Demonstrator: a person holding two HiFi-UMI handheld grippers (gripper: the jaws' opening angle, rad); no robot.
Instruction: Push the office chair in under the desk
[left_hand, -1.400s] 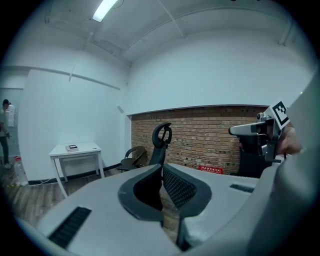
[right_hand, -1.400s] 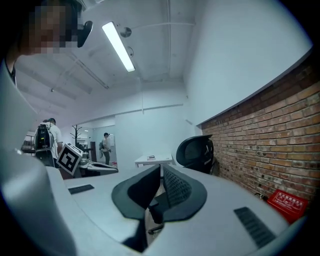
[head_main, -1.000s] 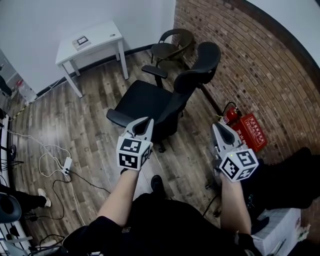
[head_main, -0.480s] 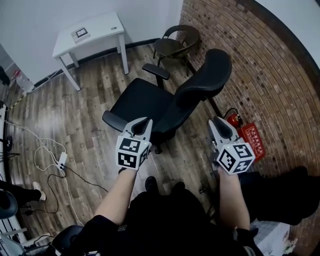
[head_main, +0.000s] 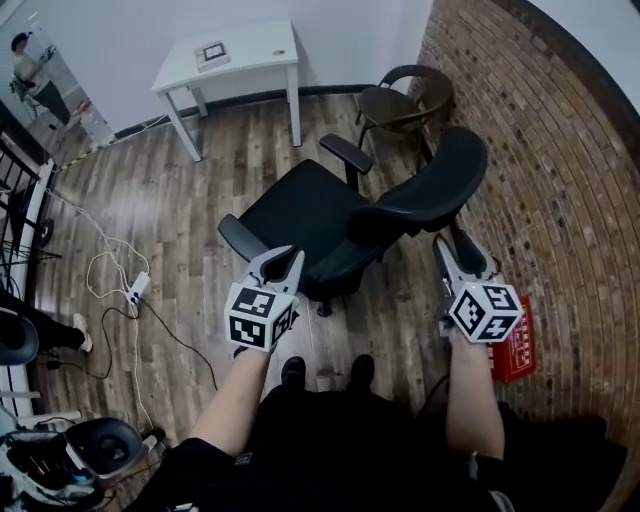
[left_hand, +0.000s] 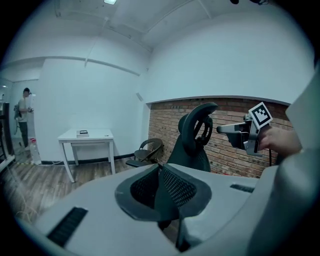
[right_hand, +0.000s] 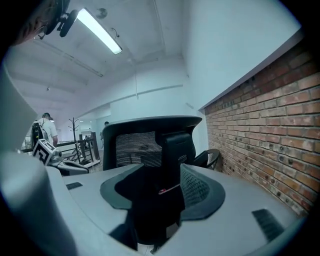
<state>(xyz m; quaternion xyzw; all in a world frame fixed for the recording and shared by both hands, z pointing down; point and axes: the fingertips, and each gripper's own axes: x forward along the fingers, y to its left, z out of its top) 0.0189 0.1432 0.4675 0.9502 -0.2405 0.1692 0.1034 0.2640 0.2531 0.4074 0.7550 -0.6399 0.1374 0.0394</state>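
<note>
Wood floor (head_main: 150, 200): rt gripper (head_main: 452, 250) fingers opening by office chair (head_main: 300, 205), empty; left gripper (head_main: 283, 258) fingers shut, empty.

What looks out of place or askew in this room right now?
The office chair stands out on the open floor, turned at an angle and well clear of the white desk by the wall. A corded power strip lies loose on the floor at left.

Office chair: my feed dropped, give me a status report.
Left gripper shut, empty; right gripper jaws opening, backrest just ahead, not gripped. Office chair out from the desk. Brown chair beside the route.
</note>
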